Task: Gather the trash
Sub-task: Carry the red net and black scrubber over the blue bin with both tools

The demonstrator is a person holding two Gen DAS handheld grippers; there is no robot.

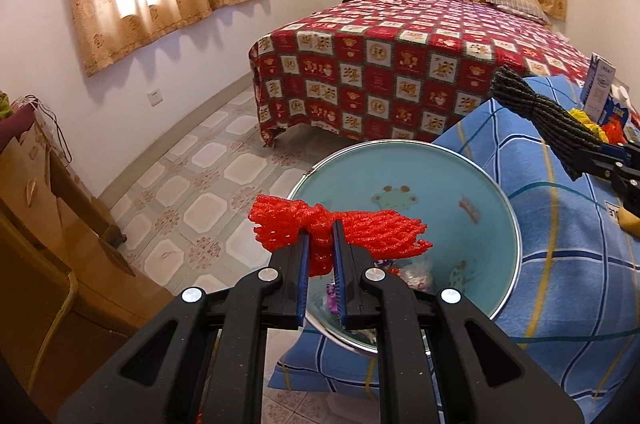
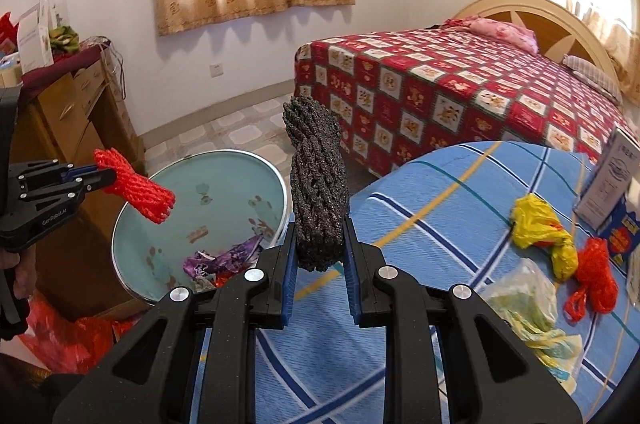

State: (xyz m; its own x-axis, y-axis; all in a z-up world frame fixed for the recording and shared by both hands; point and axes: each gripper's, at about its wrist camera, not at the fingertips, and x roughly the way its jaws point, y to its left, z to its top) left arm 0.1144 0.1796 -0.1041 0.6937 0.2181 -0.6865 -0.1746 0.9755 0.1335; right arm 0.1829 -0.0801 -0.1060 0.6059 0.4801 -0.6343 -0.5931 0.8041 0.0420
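Over the teal bin, left wrist view, the left hand-held gripper clamps a red foam net. Right wrist view: the right hand-held gripper clamps a dark foam net above the blue checked surface, beside the bin.

The milk carton is cut off by the right wrist view's edge. The bin floor hides behind the left claw, and wrapper print is unreadable.
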